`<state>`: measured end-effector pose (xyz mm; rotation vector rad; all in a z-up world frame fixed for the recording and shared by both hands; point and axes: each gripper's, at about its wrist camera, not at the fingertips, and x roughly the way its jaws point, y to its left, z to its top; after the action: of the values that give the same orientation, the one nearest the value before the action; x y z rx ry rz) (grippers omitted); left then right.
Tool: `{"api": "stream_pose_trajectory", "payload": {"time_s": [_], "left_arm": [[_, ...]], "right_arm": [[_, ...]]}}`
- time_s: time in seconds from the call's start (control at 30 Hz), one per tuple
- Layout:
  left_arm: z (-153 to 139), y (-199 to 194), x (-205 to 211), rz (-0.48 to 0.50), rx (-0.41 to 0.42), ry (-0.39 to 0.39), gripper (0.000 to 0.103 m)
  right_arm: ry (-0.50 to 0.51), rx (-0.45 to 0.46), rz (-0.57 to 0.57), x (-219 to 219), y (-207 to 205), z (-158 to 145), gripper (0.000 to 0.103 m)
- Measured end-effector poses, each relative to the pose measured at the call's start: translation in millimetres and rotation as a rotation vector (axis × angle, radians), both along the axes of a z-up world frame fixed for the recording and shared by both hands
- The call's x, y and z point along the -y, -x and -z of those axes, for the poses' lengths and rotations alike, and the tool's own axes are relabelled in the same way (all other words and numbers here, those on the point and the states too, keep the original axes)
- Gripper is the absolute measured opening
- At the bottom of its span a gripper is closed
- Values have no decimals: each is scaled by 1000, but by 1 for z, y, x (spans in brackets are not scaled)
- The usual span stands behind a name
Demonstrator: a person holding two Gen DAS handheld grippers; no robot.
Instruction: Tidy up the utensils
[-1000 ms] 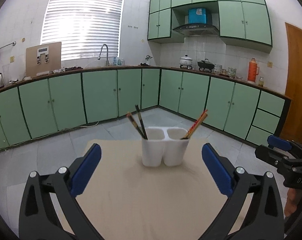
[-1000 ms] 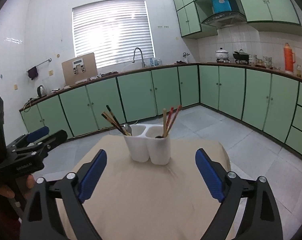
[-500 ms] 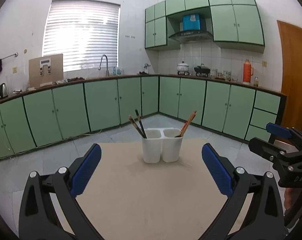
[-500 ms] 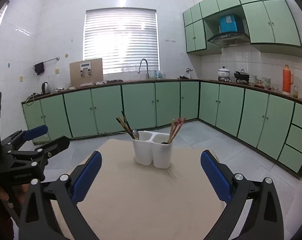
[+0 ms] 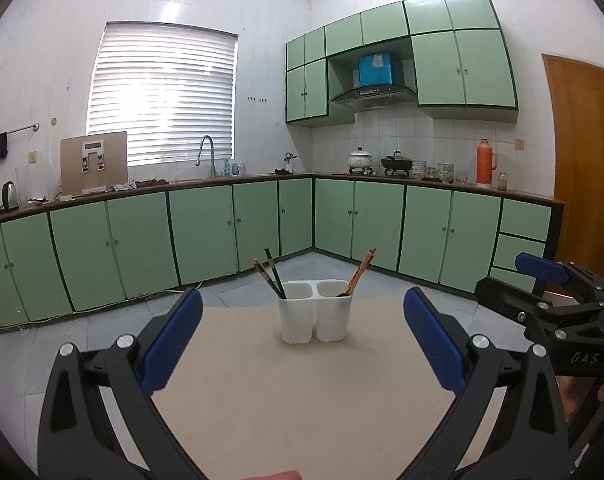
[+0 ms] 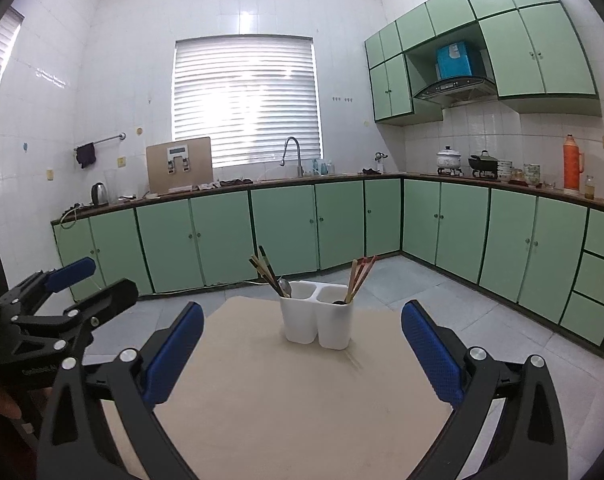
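left wrist view: both fingers spread wide (holding nothing).

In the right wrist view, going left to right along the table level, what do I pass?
left gripper → dark chopsticks → spoon → white holder → light and red chopsticks

Daylight pours through the white slatted window blind, blown out to glare at its centre in both views. Below it, the mint-green base cabinets bow under fisheye distortion, and black vignette rings the corners. Above the blind, glossy white wall tiles carry soft reflections. Focus is sharp throughout.
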<state>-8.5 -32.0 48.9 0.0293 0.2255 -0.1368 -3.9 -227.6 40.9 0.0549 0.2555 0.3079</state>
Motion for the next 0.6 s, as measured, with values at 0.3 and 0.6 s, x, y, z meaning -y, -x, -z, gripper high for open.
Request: {"api": "stream_pose_trajectory", "payload": {"time_s": [0.3,0.6], "left_arm": [[0,2,2,-7,6,11,98],[2,-1,-1,-11,-2,16,98]], "right_arm": [[-1,12,-1,2,3,-2,97],[-3,3,-1,2,-1,1,97]]}}
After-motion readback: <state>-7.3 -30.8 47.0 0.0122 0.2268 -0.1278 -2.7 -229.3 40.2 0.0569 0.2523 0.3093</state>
